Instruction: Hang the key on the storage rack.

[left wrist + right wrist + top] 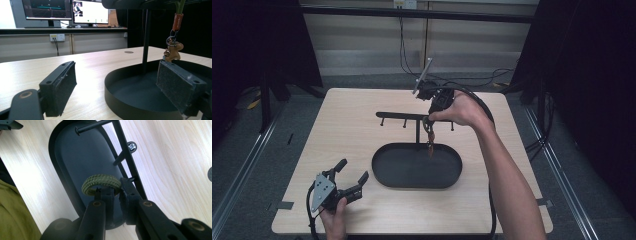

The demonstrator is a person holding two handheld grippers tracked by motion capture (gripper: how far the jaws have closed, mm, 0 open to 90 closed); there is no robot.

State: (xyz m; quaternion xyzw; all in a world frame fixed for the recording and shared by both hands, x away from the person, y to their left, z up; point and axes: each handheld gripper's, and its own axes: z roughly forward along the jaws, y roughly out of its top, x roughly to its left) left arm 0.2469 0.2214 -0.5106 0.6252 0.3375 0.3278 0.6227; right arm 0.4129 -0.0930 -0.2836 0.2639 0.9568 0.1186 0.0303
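Observation:
A black stand has an oval tray (pixel 384 172) as its base and a crossbar (pixel 404 115) with short pegs. My right gripper (pixel 430 121) hovers at the right part of the bar, shut on a keychain (pixel 430 143) that hangs down over the tray. In the right gripper view the jaws (pixel 116 191) pinch its green braided loop (pixel 100 181) beside a peg (pixel 130 179). My left gripper (pixel 353 169) rests open on the table, front left of the tray. Between its open pads (pixel 117 75) I see the tray rim (pixel 117 82), the brown strap and a bear charm (pixel 173 51).
The wooden table (pixel 337 125) has bare room left of the stand. The right gripper's cable loops behind the hand and trails down along the forearm. Monitors (pixel 65 10) stand on a counter beyond the table. A dark curtain hangs on the right.

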